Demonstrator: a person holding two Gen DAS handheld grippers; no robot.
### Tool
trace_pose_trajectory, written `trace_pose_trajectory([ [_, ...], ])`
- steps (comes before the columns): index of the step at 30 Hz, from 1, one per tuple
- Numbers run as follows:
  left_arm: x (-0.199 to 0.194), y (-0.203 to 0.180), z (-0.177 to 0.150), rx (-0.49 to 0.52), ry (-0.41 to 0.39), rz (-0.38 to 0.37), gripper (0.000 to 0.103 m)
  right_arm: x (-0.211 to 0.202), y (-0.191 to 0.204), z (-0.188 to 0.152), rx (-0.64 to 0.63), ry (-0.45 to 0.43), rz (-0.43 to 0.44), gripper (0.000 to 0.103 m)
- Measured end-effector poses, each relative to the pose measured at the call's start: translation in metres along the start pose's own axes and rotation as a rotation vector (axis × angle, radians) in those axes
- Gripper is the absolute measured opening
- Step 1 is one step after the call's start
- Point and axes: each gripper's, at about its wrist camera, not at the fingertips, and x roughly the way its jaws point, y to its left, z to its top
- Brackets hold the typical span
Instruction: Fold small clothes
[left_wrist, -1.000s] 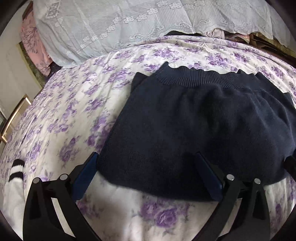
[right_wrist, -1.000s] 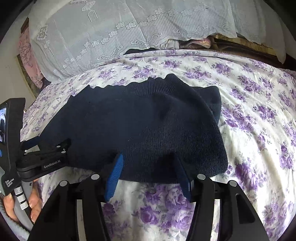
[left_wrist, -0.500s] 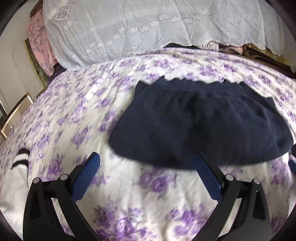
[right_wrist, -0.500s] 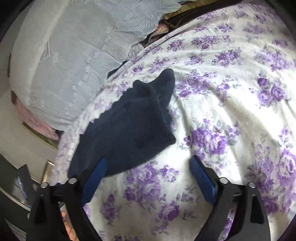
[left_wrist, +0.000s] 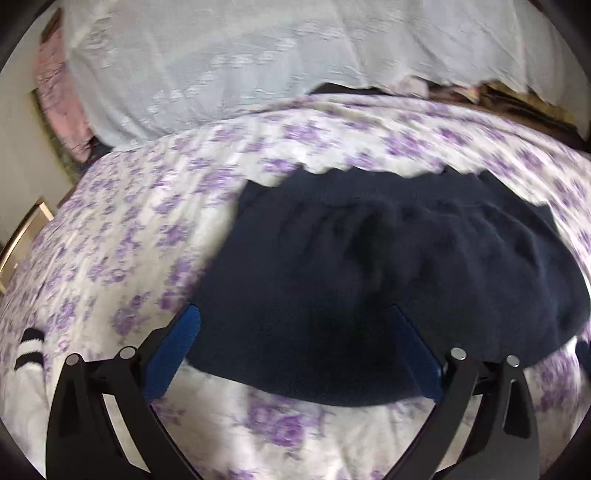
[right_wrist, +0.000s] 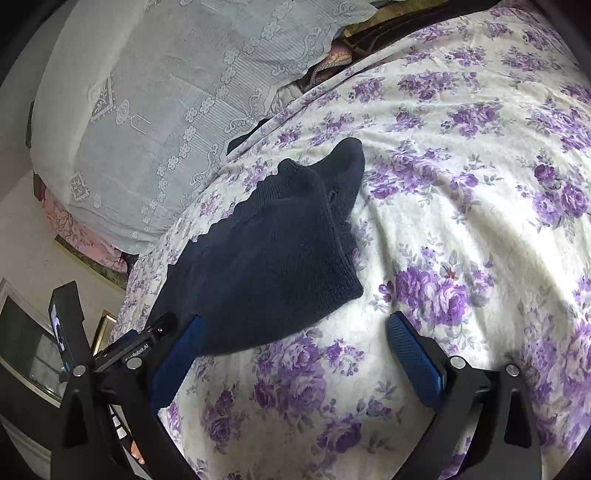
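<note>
The navy knit garment (right_wrist: 266, 258) is lying folded on the floral bedsheet (right_wrist: 461, 229); the right gripper (right_wrist: 295, 354) is hovering beside its corner, jaws spread wide and holding nothing; the left gripper (left_wrist: 295, 350) is standing equally wide over the near hem, gripping nothing; seemingly between folds, the next move is calling for pinching an edge

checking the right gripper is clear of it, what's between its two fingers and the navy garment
In the right wrist view, only bare floral bedsheet lies between the open right gripper and the navy knit garment; its near hem passes its left finger.
</note>
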Motion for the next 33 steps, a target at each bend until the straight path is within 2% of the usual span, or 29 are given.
trace_pose_trajectory([
  [3, 0.006, 0.013, 0.004, -0.039, 0.039, -0.049, 0.099, -0.002, -0.002, 0.001, 0.019, -0.013, 0.024, 0.099],
  [5, 0.014, 0.019, 0.004, -0.068, 0.067, -0.052, 0.099, -0.007, -0.004, 0.001, 0.038, -0.029, 0.042, 0.094],
  [6, 0.018, 0.022, 0.004, -0.079, 0.083, -0.054, 0.099, -0.007, -0.005, 0.002, 0.049, -0.032, 0.054, 0.088],
  [9, 0.020, 0.023, 0.004, -0.101, 0.088, -0.085, 0.099, -0.006, -0.007, 0.002, 0.075, -0.025, 0.055, 0.078],
  [14, 0.016, 0.016, 0.011, -0.129, 0.080, -0.235, 0.099, 0.003, -0.008, 0.011, 0.132, -0.020, 0.045, 0.077],
  [16, 0.019, 0.006, 0.012, -0.120, 0.087, -0.259, 0.099, 0.012, -0.008, 0.020, 0.154, -0.018, 0.044, 0.077],
  [22, 0.035, -0.017, 0.008, -0.043, 0.109, -0.193, 0.099, 0.042, -0.015, 0.046, 0.199, -0.044, 0.006, 0.063],
  [29, 0.031, -0.020, 0.007, -0.033, 0.075, -0.150, 0.098, 0.048, -0.007, 0.045, 0.099, -0.082, -0.032, 0.058],
  [31, 0.022, -0.017, 0.010, -0.039, 0.049, -0.167, 0.098, 0.044, -0.001, 0.043, 0.074, -0.107, -0.023, 0.052],
  [33, 0.014, -0.017, 0.013, -0.039, 0.018, -0.178, 0.098, 0.039, 0.007, 0.043, 0.041, -0.134, -0.012, 0.051],
])
